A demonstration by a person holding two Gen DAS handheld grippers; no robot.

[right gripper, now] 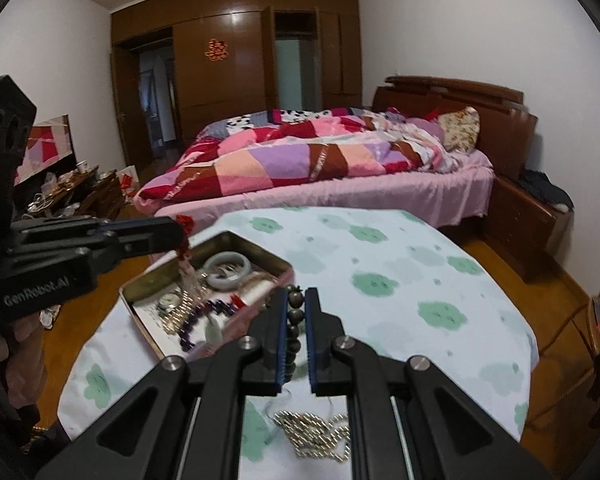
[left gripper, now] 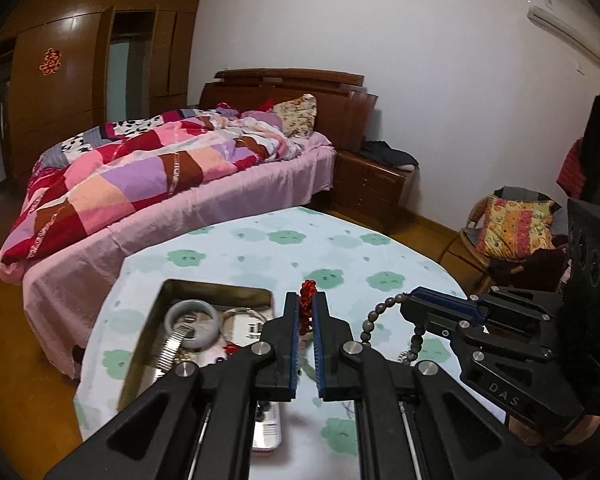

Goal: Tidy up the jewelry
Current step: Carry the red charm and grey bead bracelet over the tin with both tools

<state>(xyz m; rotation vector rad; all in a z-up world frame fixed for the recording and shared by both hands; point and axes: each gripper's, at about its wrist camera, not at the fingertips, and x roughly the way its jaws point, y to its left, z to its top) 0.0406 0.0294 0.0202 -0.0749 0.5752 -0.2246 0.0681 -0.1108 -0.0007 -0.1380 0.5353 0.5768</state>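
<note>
Left wrist: red cord (left gripper: 307,300) between closed tongs (left gripper: 306,308)

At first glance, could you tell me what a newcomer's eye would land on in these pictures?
Probably the two grippers, each shut on jewelry above the cloth-covered table: the left gripper pinches a red cord, the right gripper a dark bead bracelet. Next, the open tin of bangles and beads on the table's left, and the patchwork quilt on the bed behind.

place: home bedroom | signs: made-up bed (right gripper: 320,160); wooden wardrobe (right gripper: 236,60); nightstand (left gripper: 374,184)
</note>
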